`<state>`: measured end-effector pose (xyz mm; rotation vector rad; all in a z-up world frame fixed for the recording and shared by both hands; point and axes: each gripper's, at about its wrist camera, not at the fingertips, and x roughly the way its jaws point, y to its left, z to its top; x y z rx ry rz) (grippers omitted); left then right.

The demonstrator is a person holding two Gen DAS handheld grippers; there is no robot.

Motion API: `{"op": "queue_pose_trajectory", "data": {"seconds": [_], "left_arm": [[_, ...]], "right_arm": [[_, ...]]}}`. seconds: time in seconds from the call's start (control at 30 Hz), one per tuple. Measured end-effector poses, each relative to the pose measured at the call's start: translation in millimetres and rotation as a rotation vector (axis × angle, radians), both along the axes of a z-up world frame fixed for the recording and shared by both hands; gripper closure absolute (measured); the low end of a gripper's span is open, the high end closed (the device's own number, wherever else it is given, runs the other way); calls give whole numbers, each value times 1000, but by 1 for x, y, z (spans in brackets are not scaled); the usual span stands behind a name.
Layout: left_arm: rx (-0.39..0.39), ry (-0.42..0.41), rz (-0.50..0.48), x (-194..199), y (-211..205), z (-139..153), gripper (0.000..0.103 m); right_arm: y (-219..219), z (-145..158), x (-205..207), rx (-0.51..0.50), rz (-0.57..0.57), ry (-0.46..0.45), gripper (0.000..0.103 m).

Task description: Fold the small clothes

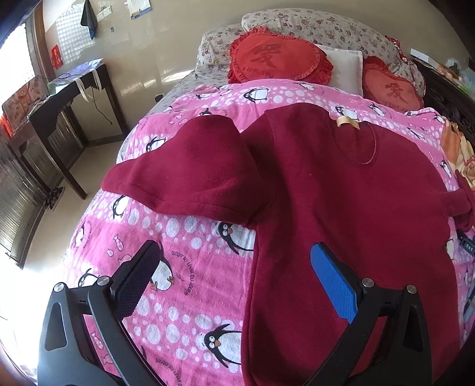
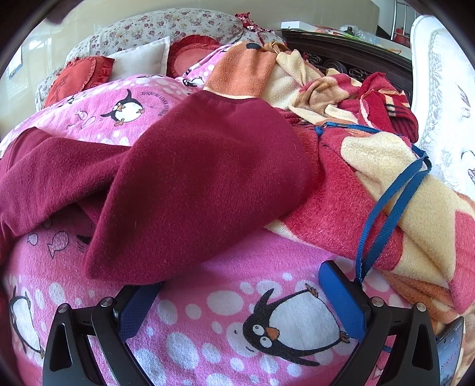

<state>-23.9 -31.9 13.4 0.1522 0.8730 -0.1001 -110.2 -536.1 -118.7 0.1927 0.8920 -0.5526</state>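
Observation:
A dark red T-shirt (image 1: 341, 193) lies spread flat on the pink penguin blanket (image 1: 190, 276), collar and tan label at the far end. Its left sleeve (image 1: 190, 166) spreads out to the left. My left gripper (image 1: 234, 267) is open and empty, hovering over the shirt's left side edge below the sleeve. In the right wrist view the shirt's other sleeve (image 2: 202, 190) lies just ahead, partly resting on a rumpled blanket. My right gripper (image 2: 240, 288) is open and empty, just short of the sleeve's hem.
Red heart cushions (image 1: 279, 56) and floral pillows (image 1: 311, 23) lie at the bed's head. A rumpled orange, red and cream blanket (image 2: 386, 166) with a blue strap (image 2: 389, 207) is heaped to the right. A dark desk (image 1: 59, 110) stands left of the bed.

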Motion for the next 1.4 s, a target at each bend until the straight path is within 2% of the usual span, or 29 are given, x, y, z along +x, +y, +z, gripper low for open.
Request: {"op": "queue_pose_trajectory", "data": {"seconds": [0.13,0.27,0.33,0.47,0.53,0.6,0.73,0.9,1.1,1.4], "left_arm": [[26,48,-16,-5,-10,3,1],[10,35,-50,-14,-14,19,1],[-1,-17,-64,-19,-18,27,1],[-20,-6,-87,-19,-25,43,1],[-43,-6,-94,-18,-27,49,1],[-51,-18,-96,-17,-31,52,1],[-48,-15,-104,-12,-40,49,1],[-60,-9,-111,-5,-48,44,1],[-73,-6,-109,7,-48,37,1],[-121,23,-46,33,-36,24,1]], "right_arm": [[1,4,-2,-5,1,9,0],[13,21,-12,85,11,69,1],[30,42,-29,130,28,39,1],[73,91,-51,206,93,-19,1],[95,117,-56,248,134,-82,1],[119,138,-53,269,186,-127,1],[166,163,-32,260,294,-153,1],[217,170,7,227,361,-131,1],[249,175,39,196,383,-102,1],[273,173,78,273,404,-86,1]]}}
